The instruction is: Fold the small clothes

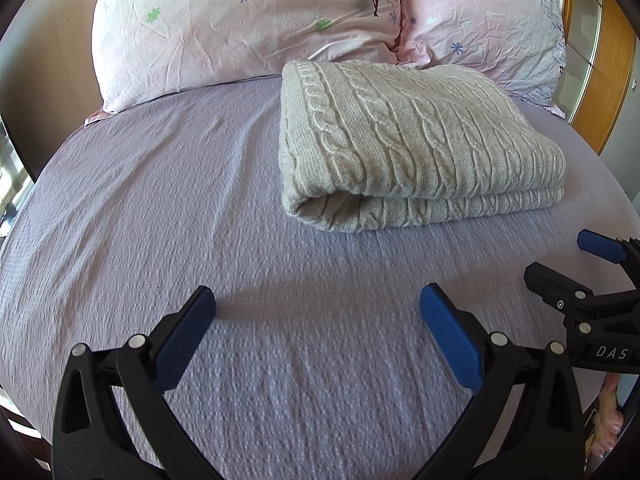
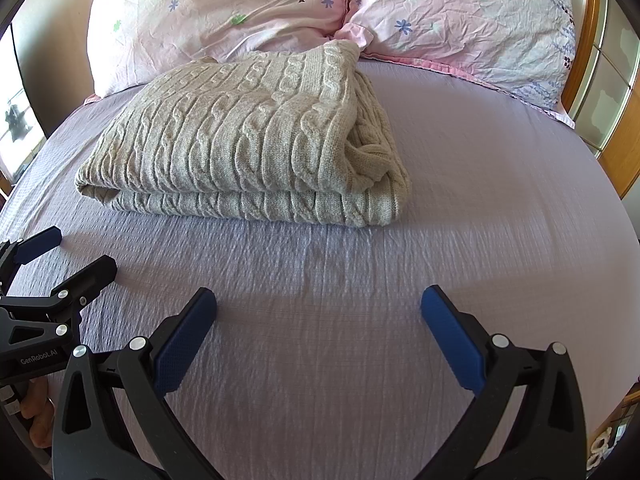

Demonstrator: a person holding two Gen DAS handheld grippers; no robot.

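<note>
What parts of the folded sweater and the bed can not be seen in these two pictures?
- Sweater inner layers and underside: both views, covered by its own top fold.
- Its sleeves and collar: tucked inside, cannot tell.
- Pillows, tops: cut by the upper edge.
- Bed sheet, near part: blocked by the left gripper and the right gripper.

Bed (image 1: 168,208) with lilac textured bedspread filling the view. At 12 o'clock, two pink floral pillows: left pillow (image 1: 240,24) with tree print, right pillow (image 1: 488,20). Wooden frame (image 1: 608,64) at 2 o'clock.
</note>
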